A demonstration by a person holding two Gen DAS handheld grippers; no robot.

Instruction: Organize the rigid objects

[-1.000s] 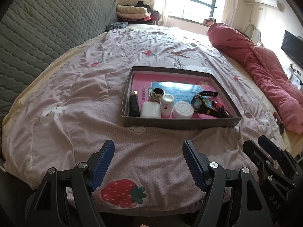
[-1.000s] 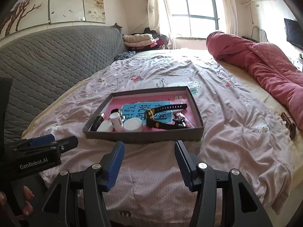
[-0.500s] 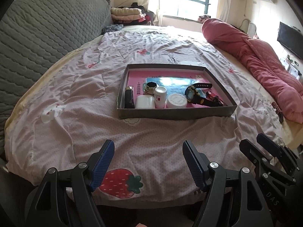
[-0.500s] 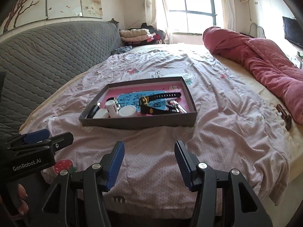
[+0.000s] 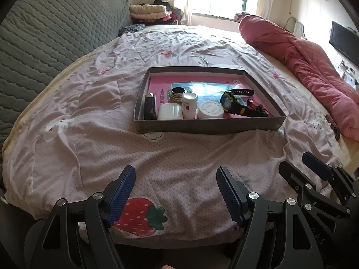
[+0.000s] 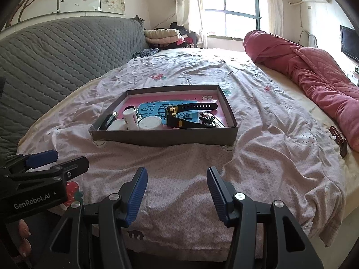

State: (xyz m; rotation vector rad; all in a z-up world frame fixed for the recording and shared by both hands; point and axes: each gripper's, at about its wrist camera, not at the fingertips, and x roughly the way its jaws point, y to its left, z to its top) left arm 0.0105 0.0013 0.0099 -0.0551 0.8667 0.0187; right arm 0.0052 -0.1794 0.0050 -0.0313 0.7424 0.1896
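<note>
Two claws held low over the near edge of a bed: left gripper (image 5: 175, 179) with blue pads spread wide and nothing between them, right gripper (image 6: 176, 180) likewise spread and empty. Ahead of both, well apart from the pads, a shallow grey tray (image 5: 208, 126) with a pink floor, resting on the pink printed sheet (image 5: 101, 116). Inside, crowded along the near wall: a dark faceted case (image 5: 149, 105) at the left, a white earbud case (image 5: 169, 111) just beside it, an upright white bottle (image 5: 189, 105), a round white jar lid (image 5: 210, 110), a dark-capped jar (image 5: 177, 94) behind, a black-and-yellow watch (image 5: 233, 103) and a red toy car (image 5: 258, 108) to the right. Nothing standing between claws and tray but rumpled sheet and a strawberry print (image 5: 140, 216). Grey quilted headboard (image 5: 44, 40) to the left, rolled red quilt (image 5: 309, 67) to the right, a small brown object (image 6: 338, 140) near it.
</note>
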